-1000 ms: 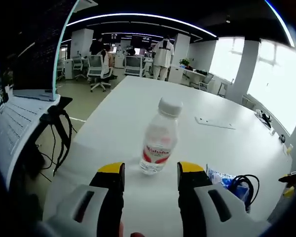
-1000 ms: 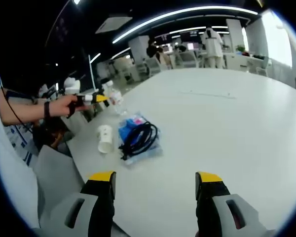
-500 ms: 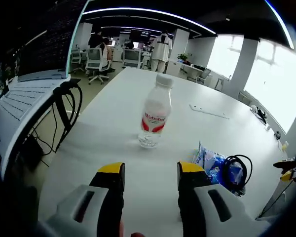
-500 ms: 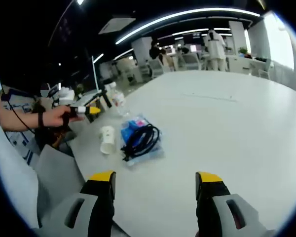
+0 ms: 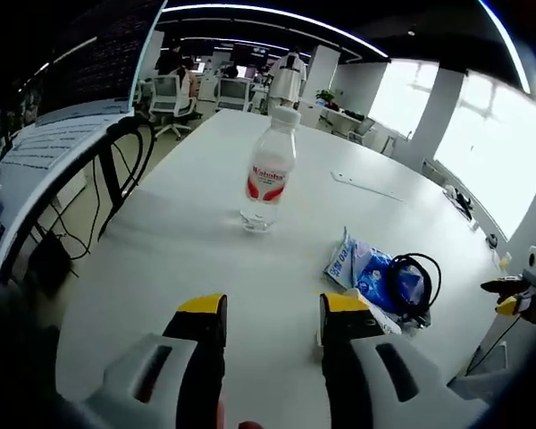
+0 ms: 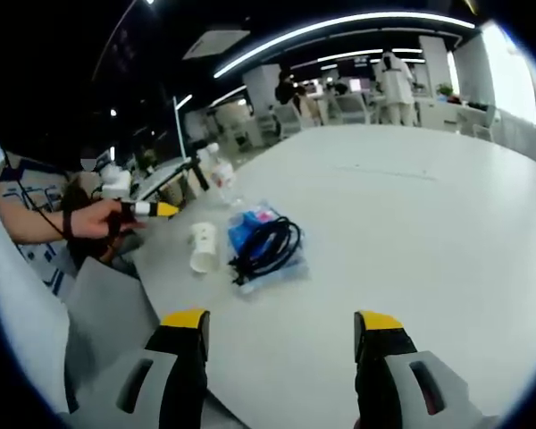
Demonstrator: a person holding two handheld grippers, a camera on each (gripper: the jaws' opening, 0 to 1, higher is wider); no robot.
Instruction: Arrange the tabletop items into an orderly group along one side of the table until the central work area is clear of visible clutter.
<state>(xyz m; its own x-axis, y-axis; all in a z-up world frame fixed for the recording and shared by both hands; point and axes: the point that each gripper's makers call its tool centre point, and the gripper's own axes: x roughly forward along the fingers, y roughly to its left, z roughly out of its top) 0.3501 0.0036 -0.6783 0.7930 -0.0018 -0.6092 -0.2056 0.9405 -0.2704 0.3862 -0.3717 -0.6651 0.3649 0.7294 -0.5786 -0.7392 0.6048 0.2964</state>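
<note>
Backing away from the water bottle (image 5: 268, 170), the left gripper (image 5: 273, 315) now sits farther from it than a second ago, and the blue snack bag (image 5: 362, 268) with the black cable (image 5: 411, 284) coiled on it has come fully into the left gripper view. Its jaws stand open and hold nothing. The bottle stands upright on the white table (image 5: 205, 268), well apart from the bag, near the table's edge.

In the right gripper view the right gripper (image 6: 281, 326) hovers low over the table with its jaws spread wide and empty. Ahead of it lie a paper cup (image 6: 201, 247) on its side, and just beside that the bag and cable, with the cable resting on top of the bag. The bottle shows farther back along the same edge.

Judging by its look, the bottle is clear, light plastic, mostly empty, so it should tip easily; a grip around the labelled middle would be steadier than one at the cap. The cup is thin and will crush under a hard squeeze, so its rim or wall wants a gentle pinch. The bag is soft and crinkly and will likely slide on the smooth table; the cable is limp and may slip off if the bag is dragged, so it is best lifted by its bundled loops.
</note>
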